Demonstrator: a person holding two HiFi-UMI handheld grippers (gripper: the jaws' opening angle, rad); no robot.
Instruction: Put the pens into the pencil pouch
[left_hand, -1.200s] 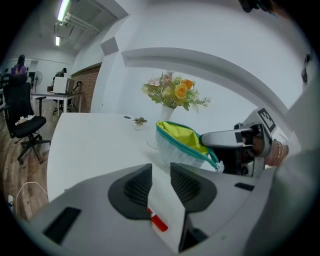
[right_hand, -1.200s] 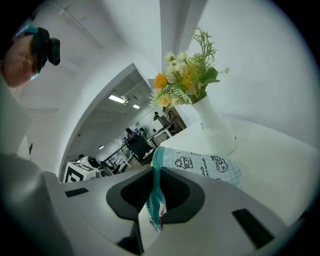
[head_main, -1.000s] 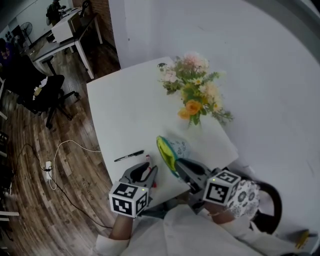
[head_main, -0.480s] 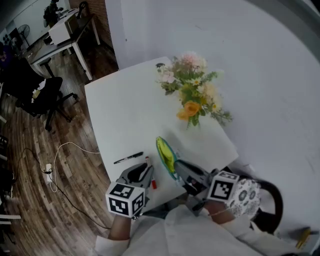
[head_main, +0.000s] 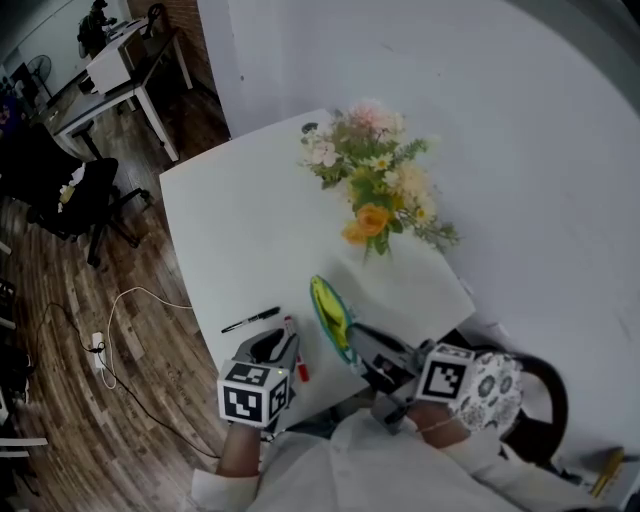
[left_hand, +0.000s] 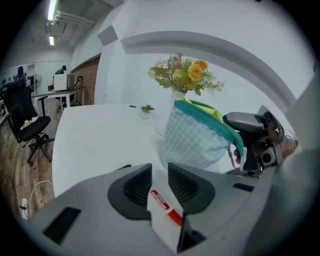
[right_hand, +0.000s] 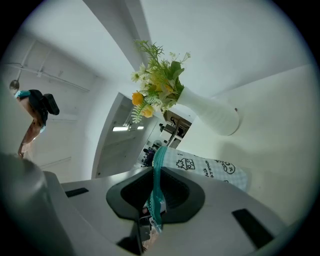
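Note:
The pencil pouch (head_main: 330, 312) has a green zip rim and stands open near the table's front edge. My right gripper (head_main: 362, 345) is shut on that rim, and the teal zip (right_hand: 156, 175) shows pinched between its jaws, with the checked pouch body (right_hand: 205, 167) beyond. My left gripper (head_main: 283, 343) is low over a red-and-white pen (head_main: 293, 352) beside the pouch. In the left gripper view the pen (left_hand: 161, 201) sits between the jaws, which are closed on it, with the pouch (left_hand: 195, 137) just ahead. A black pen (head_main: 252, 320) lies to the left.
A white vase of flowers (head_main: 375, 190) stands behind the pouch near the wall. A small object (head_main: 311, 128) sits at the table's far corner. Left of the table are wooden floor, a cable (head_main: 120, 330) and a black office chair (head_main: 70, 190).
My left gripper has sunk toward the table and its jaws have narrowed around the red-and-white pen. The right gripper keeps its hold on the pouch rim.

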